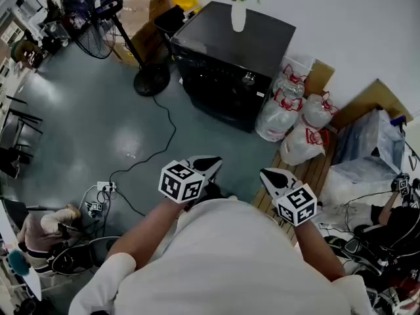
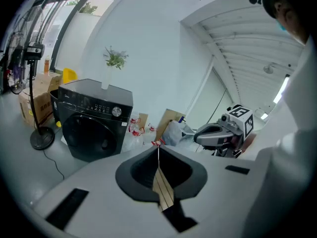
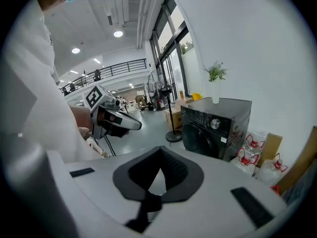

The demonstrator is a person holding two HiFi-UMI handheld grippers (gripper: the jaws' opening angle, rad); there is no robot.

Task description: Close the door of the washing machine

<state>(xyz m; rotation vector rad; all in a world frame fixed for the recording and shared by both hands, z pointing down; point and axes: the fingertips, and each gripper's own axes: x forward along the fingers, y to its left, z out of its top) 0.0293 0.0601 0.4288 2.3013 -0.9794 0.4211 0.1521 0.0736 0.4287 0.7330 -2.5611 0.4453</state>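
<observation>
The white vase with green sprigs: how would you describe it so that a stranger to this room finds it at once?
Find the black front-loading washing machine against the white wall. On its top stands a slim white vase holding green sprigs. It alone stands on the machine; the plastic bags with red ties lie beside its base.

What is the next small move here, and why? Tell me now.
Probably step closer only to check: the black front-loading washing machine seems to have its round door already flush shut, and the left tongs and right tongs are closed, empty, well short of it.
</observation>
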